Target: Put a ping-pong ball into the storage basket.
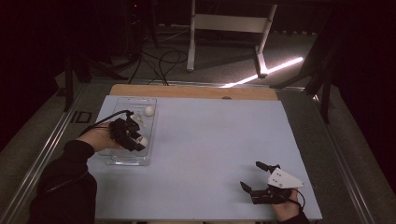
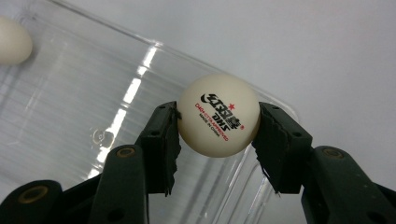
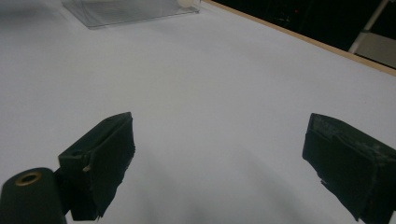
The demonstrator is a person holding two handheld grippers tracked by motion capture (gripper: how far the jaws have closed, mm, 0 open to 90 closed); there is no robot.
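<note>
A white ping-pong ball (image 2: 218,116) with black and red print sits pinched between the two black pads of my left gripper (image 2: 217,135), held over a clear plastic tray (image 2: 70,98). From above, that left gripper (image 1: 138,140) hangs over the tray (image 1: 122,159) at the table's left with the ball (image 1: 143,140) at its tip. A second white ball (image 1: 149,110) lies in the tray's far end, seen also at the edge of the left gripper view (image 2: 14,41). My right gripper (image 1: 251,176) rests low at the near right, jaws wide apart and empty (image 3: 219,163).
The pale blue table mat (image 1: 210,140) spreads between the two hands. A wooden strip (image 1: 196,91) runs along the far edge. Beyond it stand a white table frame (image 1: 229,28) and floor cables (image 1: 159,60). The tray (image 3: 130,11) appears far off in the right gripper view.
</note>
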